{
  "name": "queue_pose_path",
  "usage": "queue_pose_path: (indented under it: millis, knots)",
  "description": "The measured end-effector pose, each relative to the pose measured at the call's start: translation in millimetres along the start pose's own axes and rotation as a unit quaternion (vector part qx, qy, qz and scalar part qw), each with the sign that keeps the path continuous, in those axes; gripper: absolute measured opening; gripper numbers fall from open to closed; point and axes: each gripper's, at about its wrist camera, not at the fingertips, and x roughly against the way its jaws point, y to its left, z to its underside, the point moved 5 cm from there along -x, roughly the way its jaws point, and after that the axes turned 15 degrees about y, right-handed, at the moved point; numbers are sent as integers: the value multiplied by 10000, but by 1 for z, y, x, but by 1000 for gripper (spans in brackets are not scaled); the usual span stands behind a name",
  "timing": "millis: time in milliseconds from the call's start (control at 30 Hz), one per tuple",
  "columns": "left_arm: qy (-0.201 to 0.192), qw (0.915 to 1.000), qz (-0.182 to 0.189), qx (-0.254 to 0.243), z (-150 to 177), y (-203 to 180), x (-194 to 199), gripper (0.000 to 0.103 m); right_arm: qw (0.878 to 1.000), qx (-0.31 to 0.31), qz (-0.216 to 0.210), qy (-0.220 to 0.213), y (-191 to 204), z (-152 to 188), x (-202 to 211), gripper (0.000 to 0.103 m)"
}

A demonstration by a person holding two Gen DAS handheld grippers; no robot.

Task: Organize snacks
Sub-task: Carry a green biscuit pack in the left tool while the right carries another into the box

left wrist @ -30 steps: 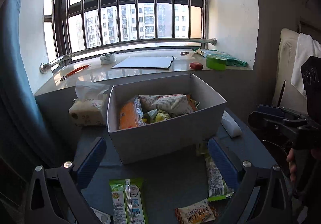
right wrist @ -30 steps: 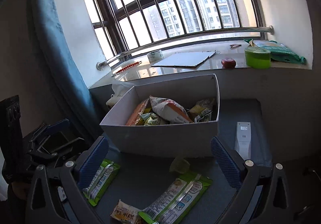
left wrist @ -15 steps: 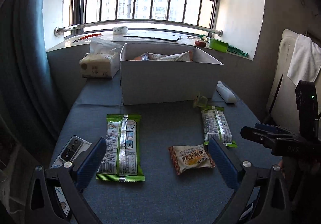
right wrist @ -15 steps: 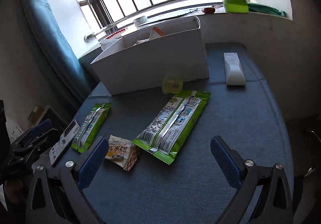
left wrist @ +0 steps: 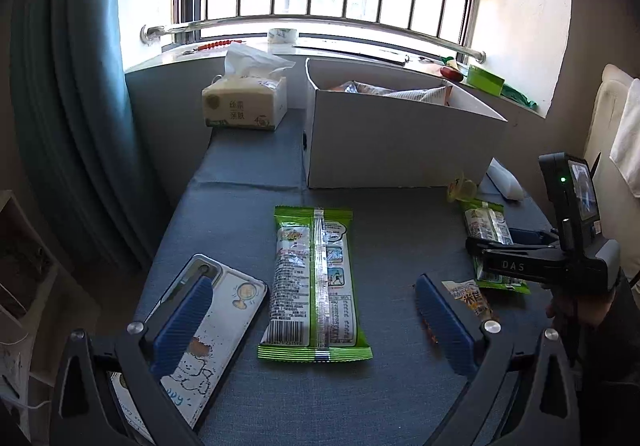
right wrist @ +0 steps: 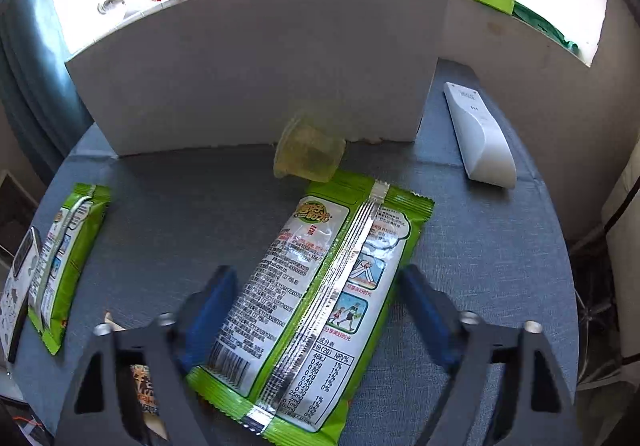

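Observation:
A white box (left wrist: 400, 146) holding several snacks stands at the back of the blue table. Two long green snack packs lie flat in front of it. My left gripper (left wrist: 316, 322) is open and low over the left pack (left wrist: 316, 282), which lies between its blue pads. My right gripper (right wrist: 320, 306) straddles the right pack (right wrist: 320, 286); its jaws are closing, with the pads close beside the pack's edges. In the left wrist view the right gripper (left wrist: 486, 242) sits low over that pack (left wrist: 490, 242). A small orange snack pack (left wrist: 470, 298) lies between the two green ones.
A phone in a white case (left wrist: 208, 330) lies under my left gripper's left finger. A yellow jelly cup (right wrist: 310, 156) rests against the box front, with a white remote (right wrist: 480, 138) to its right. A tissue pack (left wrist: 244, 102) stands left of the box. A person's hand (left wrist: 580, 310) holds the right gripper.
Both grippers have tipped down and sunk from box height to the table. The left came over the left green pack; the right came around the right pack and its jaws narrowed.

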Motion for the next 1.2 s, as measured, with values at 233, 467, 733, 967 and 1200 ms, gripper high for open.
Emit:
queue_pose_path:
  millis: [233, 467, 733, 967, 1200]
  knots:
    - [320, 9990, -206, -234, -9, -4, -31, 103, 9991, 69, -377, -166, -14, 17, 11, 69]
    - [701, 9955, -362, -525, -22, -11, -64, 103, 9958, -61, -777, -471, -36, 37, 45, 64]
    - [1165, 9910, -389, -530, -31, -8, -103, 99, 9899, -114, -1049, -944, -45, 46, 91, 64]
    - [648, 9949, -8, -774, -40, -24, -68, 59, 9854, -25, -1223, -1187, -41, 41, 113, 64]
    - [-98, 9950, 630, -762, -71, -45, -15, 59, 9810, 144, -1265, -1467, -36, 19, 132, 64]
